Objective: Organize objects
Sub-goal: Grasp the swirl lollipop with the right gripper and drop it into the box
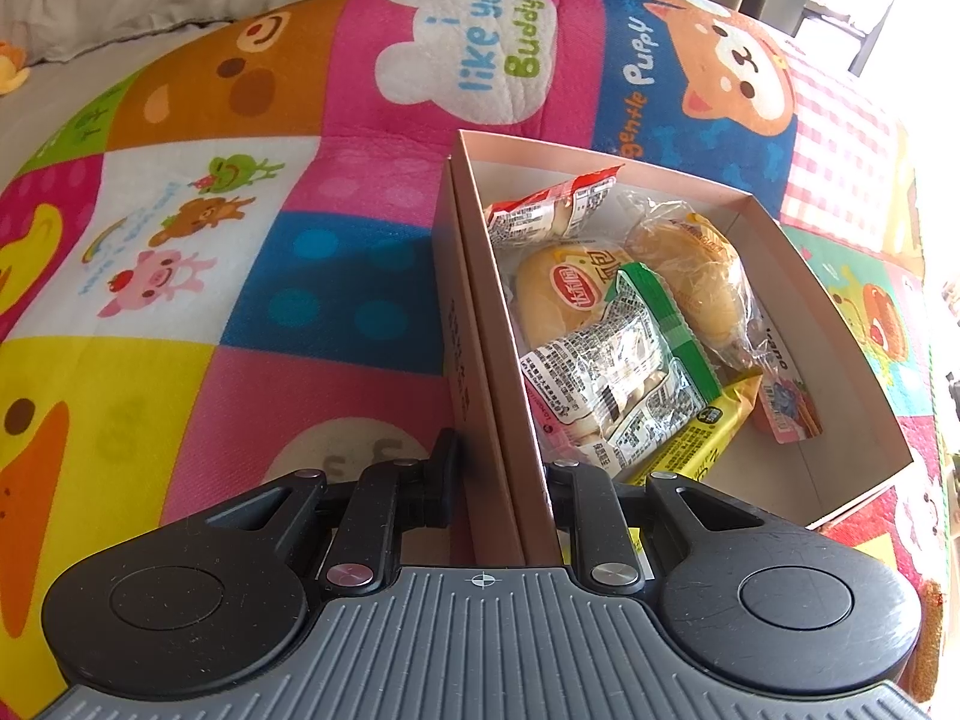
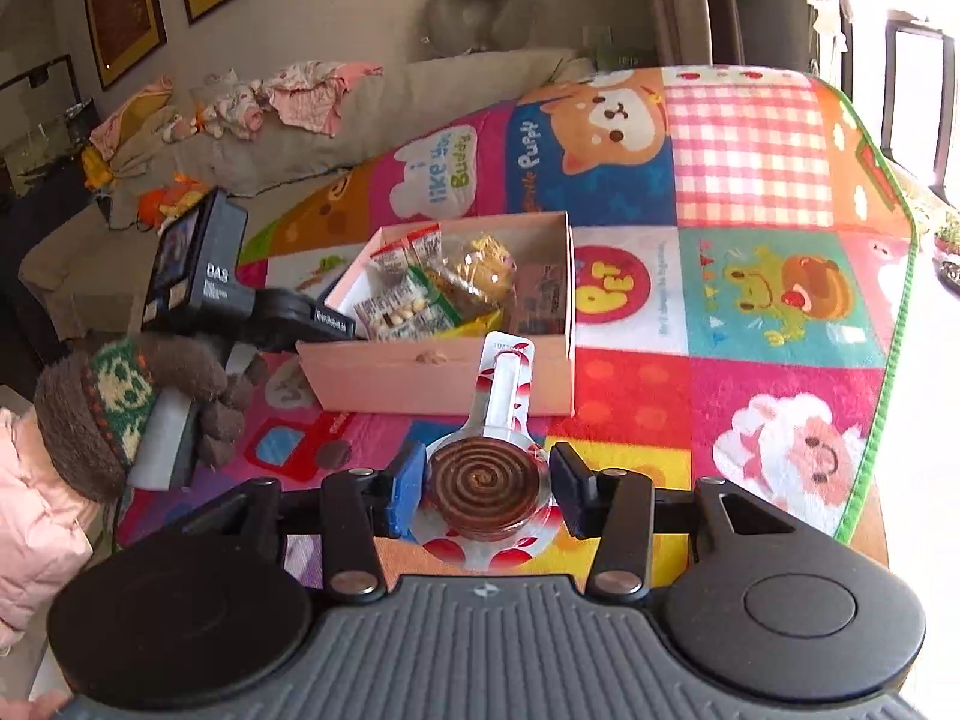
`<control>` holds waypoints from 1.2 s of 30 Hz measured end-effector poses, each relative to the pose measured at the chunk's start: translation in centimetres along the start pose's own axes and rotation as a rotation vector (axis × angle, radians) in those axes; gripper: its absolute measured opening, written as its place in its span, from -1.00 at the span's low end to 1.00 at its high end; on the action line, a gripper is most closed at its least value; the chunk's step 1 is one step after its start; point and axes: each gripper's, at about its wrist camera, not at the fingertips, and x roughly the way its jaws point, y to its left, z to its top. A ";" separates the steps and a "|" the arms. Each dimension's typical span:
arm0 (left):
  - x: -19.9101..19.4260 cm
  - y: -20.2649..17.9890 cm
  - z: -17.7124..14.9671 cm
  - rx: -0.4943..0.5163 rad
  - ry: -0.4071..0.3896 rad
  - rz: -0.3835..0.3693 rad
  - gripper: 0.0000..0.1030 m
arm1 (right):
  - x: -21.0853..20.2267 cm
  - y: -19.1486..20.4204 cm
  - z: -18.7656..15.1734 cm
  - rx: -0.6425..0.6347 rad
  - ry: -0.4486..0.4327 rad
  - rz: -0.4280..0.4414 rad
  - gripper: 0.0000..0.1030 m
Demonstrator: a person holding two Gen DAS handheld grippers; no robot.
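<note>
One pink cardboard box [image 2: 432,378] is seen on the colourful patchwork mat [image 2: 750,312], toward its left edge. The left wall of the box is clamped by the left gripper [image 1: 501,480]. One wrapped chocolate spiral lollipop [image 2: 485,483] is clamped in the right gripper [image 2: 487,486], near the front wall of the box. Inside the box, two bagged buns [image 1: 690,270], one red-edged packet [image 1: 552,204], one green-edged packet [image 1: 624,360] and one yellow packet [image 1: 690,444] are counted.

The yellow packet [image 1: 696,438] lies mostly buried under the green-edged packet [image 1: 624,360], its print too small to read. The left gripper [image 1: 501,480] covers the box wall's [image 1: 480,324] near end. A pink sleeve [image 2: 36,516] is cut off at the frame's left edge.
</note>
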 end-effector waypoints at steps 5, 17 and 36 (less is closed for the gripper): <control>0.0 0.1 0.0 -0.008 0.000 -0.009 -0.58 | 2.5 1.0 4.6 0.025 -0.070 0.026 -0.13; 0.0 0.6 0.0 -0.014 -0.003 -0.020 -0.58 | 7.9 -0.5 6.6 0.219 -0.080 0.026 0.28; -0.1 0.0 -0.3 0.014 -0.011 0.003 -0.60 | 0.2 -6.2 -10.1 0.131 0.059 -0.363 0.64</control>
